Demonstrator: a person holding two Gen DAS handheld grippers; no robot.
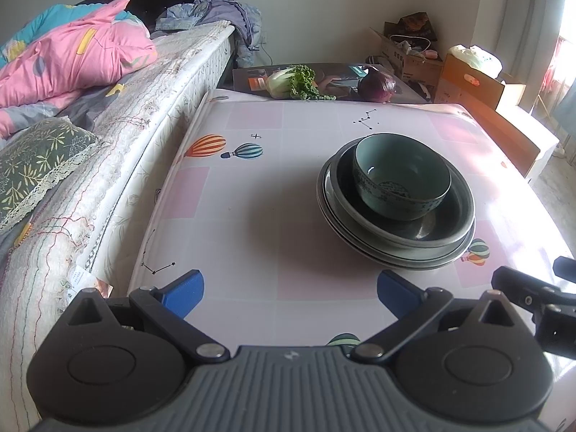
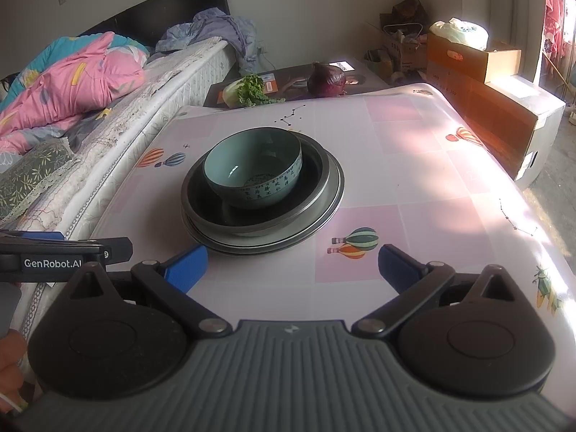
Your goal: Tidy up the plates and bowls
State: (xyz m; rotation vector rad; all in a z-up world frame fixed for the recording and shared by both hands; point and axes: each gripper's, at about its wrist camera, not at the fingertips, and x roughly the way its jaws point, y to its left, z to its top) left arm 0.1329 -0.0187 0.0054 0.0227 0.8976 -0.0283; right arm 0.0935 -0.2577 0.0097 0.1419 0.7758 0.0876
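1. Two views logged; left wrist view first. Left gripper (image 1: 290,293) has its blue pads spread wide, nothing between them, hovering over the tabletop (image 1: 252,198) near its front edge.
2. Ahead and right of the left gripper: teal bowl (image 1: 401,176) sits upright inside a dark deep plate (image 1: 446,226), which rests on a stack of grey plates (image 1: 424,261). The stack is near but clear of the right pad.
3. Tabletop cover is pale pink and white squares with hot-air balloon prints. Past its far edge, straight ahead: a leafy cabbage (image 1: 291,82) and, to its right, a purple onion (image 1: 377,86), both on a dark surface.
4. Left of the gripper: a bed (image 1: 118,136) alongside the tabletop, with a pink quilt (image 1: 72,57). Far right: cardboard boxes (image 1: 482,90).
5. Part of the other gripper's black frame shows at the right edge.
6. Right wrist view. Right gripper (image 2: 292,264) likewise spread wide and empty, above the tabletop (image 2: 414,165).
7. Ahead and slightly left of the right gripper: the same teal bowl (image 2: 253,167), printed characters visible around its outer wall, inside the dark deep plate (image 2: 201,201) on the grey plates (image 2: 331,194). The stack's near edge lies just beyond the left pad; contact is not discernible.
8. Beyond the stack: cabbage (image 2: 246,91) and onion (image 2: 326,80). The left gripper's black arm, with a printed label, enters at the left edge.
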